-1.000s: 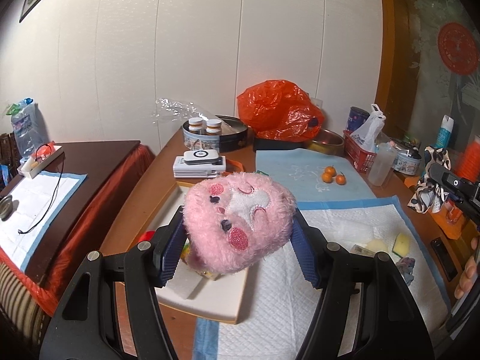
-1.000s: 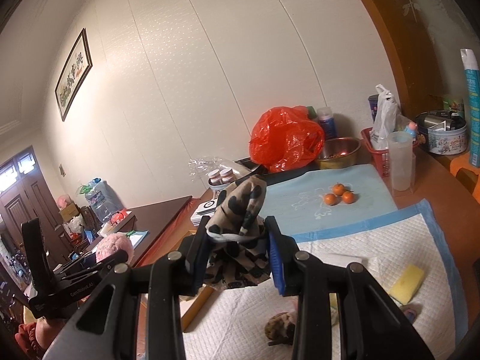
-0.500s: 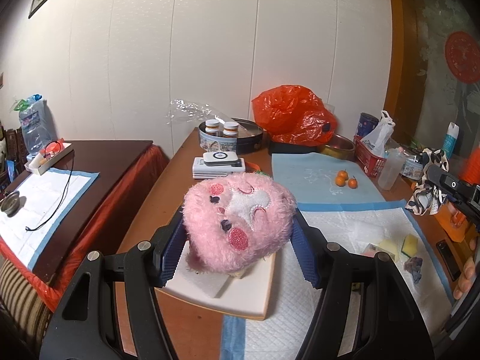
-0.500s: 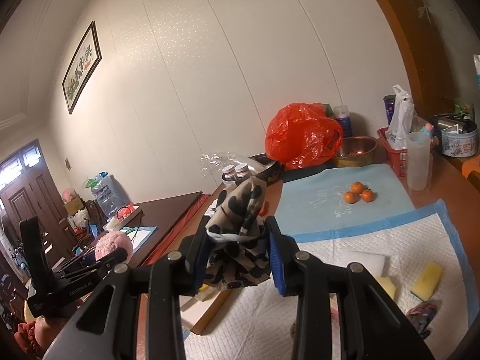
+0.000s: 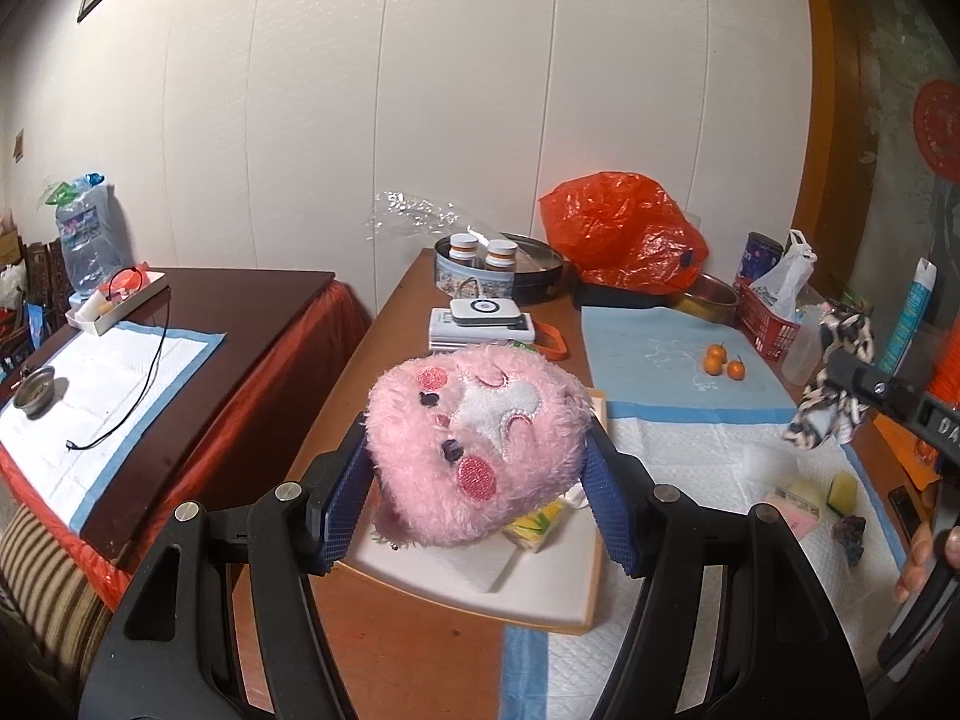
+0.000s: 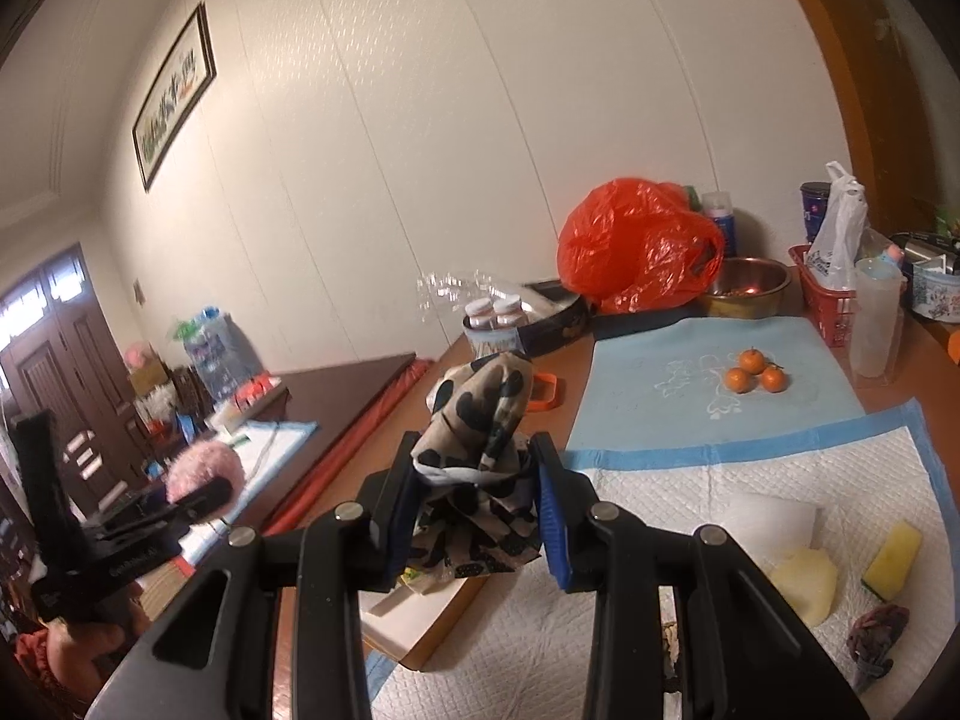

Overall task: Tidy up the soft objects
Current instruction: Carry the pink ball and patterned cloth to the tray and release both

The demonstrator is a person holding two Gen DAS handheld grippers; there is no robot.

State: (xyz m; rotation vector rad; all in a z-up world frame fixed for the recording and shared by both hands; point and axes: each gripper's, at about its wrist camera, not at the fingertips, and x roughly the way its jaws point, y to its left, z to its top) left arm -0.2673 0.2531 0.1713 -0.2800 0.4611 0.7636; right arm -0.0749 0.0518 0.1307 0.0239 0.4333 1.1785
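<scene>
My left gripper (image 5: 477, 501) is shut on a pink fluffy plush toy (image 5: 474, 444) and holds it above a shallow wooden tray (image 5: 540, 588) with a white liner. My right gripper (image 6: 477, 516) is shut on a black-and-beige patterned cloth (image 6: 480, 420), held above the tray's right edge (image 6: 444, 606). The cloth also shows at the right of the left wrist view (image 5: 831, 384). The plush shows at the left of the right wrist view (image 6: 204, 468). A yellow sponge (image 6: 894, 552), a pale sponge (image 6: 804, 582) and a dark scrunchie (image 6: 876, 636) lie on the white pad (image 6: 660, 480).
Three small oranges (image 6: 753, 369) sit on a blue mat. An orange plastic bag (image 6: 636, 246), a metal bowl (image 6: 747, 285), a round tin with two jars (image 5: 498, 267), a red basket (image 6: 822, 294) and a clear cup (image 6: 876, 315) line the back. A lower table (image 5: 120, 360) stands at left.
Both grippers have risen and drawn back from the table with the plush and the cloth still held. The tray and pad look farther below now.
</scene>
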